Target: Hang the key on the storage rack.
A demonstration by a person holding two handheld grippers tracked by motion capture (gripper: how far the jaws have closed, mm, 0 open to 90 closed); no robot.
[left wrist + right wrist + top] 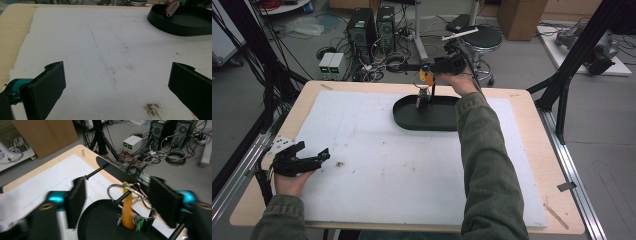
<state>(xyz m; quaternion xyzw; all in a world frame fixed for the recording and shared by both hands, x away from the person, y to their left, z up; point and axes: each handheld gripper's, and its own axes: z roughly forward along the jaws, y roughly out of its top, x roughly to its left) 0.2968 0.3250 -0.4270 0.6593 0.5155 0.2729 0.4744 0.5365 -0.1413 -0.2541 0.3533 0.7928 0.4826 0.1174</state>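
Keyring (pixel 130 195) (right cam) between open fingers.

Key ring bundle (pixel 130 202): silver wire rings carrying an orange tag (pixel 127 213), a green tag (pixel 140 224) and small metal keys. It hangs on a thin black peg (pixel 123 197) of a stand, tags dangling downward over the tray floor. A second black peg (pixel 96 171) juts out higher up, bare.

Black oval tray (pixel 409 120): shallow, raised rim, lying flat on the white mat toward the far edge of the counter, right of centre. The stand rises from its far-left part; a red-and-white tag (pixel 172 8) shows there too.
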